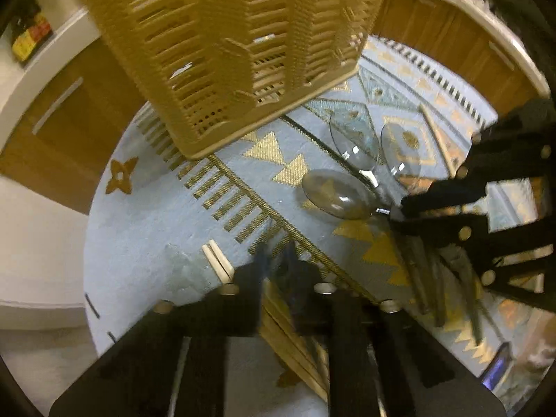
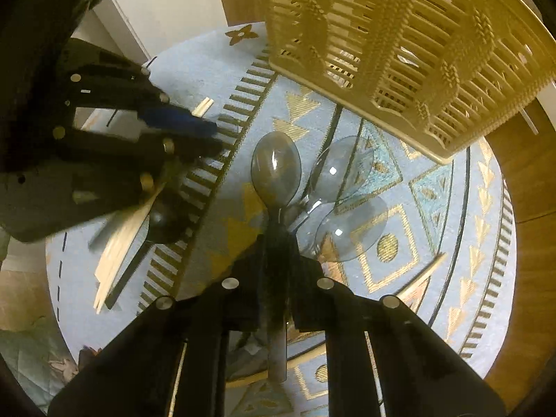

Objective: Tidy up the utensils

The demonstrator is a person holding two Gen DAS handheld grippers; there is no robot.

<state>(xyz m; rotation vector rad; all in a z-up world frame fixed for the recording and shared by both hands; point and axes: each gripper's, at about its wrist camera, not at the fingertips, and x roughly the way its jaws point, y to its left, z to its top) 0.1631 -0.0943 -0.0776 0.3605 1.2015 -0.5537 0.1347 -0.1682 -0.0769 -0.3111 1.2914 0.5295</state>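
Note:
A tan slotted utensil basket [image 1: 222, 45] stands on a round blue patterned mat [image 1: 153, 208]; it also shows in the right wrist view [image 2: 399, 34]. My right gripper [image 2: 276, 243] is shut on the handle of a grey spoon [image 2: 276, 166], held over the mat. Two clear spoons [image 2: 347, 173] lie beside it. In the left wrist view the right gripper [image 1: 399, 210] holds the grey spoon [image 1: 333, 191]. My left gripper [image 1: 276, 253] hovers over a bundle of wooden chopsticks [image 1: 292, 340], its fingers blurred and close together. The left gripper also shows in the right wrist view [image 2: 212, 137].
The mat [image 2: 208, 66] lies on a round wooden table [image 1: 69, 121]. A loose pair of chopsticks [image 1: 217, 260] lies left of my left gripper. Dark utensils [image 1: 438, 278] lie on the mat under the right gripper. White walls lie beyond the table.

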